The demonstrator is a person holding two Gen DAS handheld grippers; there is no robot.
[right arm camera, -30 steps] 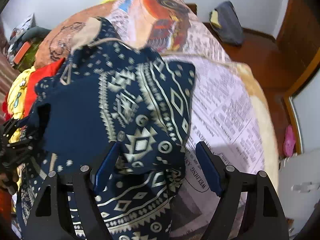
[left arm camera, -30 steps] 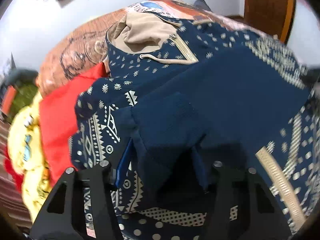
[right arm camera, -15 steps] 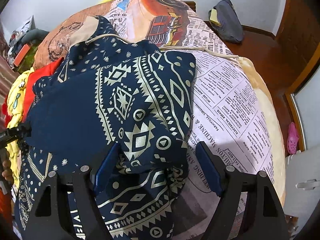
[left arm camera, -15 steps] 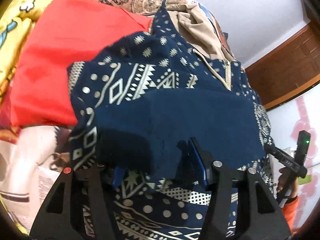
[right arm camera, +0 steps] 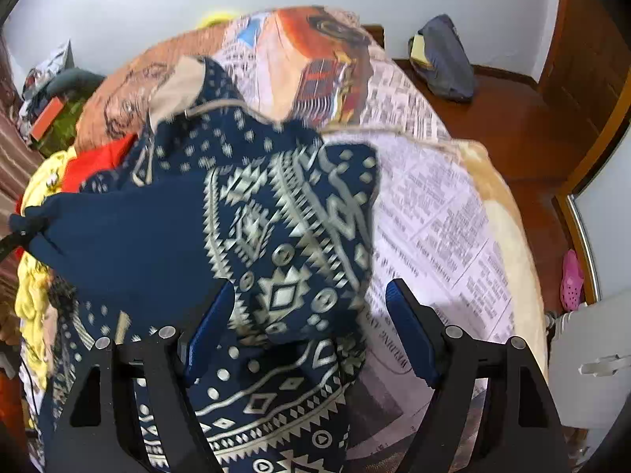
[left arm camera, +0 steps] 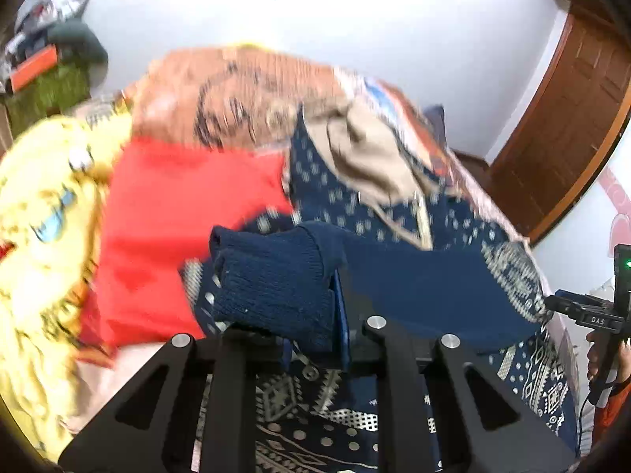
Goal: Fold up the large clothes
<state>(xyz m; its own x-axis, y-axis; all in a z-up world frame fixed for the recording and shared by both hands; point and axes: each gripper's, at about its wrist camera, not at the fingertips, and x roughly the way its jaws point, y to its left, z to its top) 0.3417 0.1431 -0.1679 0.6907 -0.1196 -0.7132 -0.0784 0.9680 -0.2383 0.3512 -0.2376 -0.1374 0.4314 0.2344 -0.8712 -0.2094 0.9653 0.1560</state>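
A navy hoodie [right arm camera: 276, 216] with a cream geometric pattern and a beige hood lining [left arm camera: 363, 165] lies spread on the bed. My left gripper [left arm camera: 311, 315] is closing its jaws on the ribbed navy sleeve cuff [left arm camera: 272, 276], which sits pinched between them and is raised off the pile. The plain navy sleeve [right arm camera: 130, 232] stretches to the left in the right wrist view. My right gripper [right arm camera: 309, 315] stands open over a patterned fold of the hoodie. That fold lies between the blue pads [right arm camera: 209, 331] and is not squeezed.
A red garment [left arm camera: 177, 228] and a yellow cartoon-print cloth [left arm camera: 39, 236] lie left of the hoodie. The newspaper-print bed cover [right arm camera: 434, 216] shows on the right. Beyond the bed are a wooden door [left arm camera: 572, 118], a dark bag [right arm camera: 441, 59] and a pink shoe [right arm camera: 572, 280].
My left gripper has risen and rolled, its jaws have narrowed on the sleeve cuff, and the sleeve is pulled out to the left. The right gripper has barely moved.
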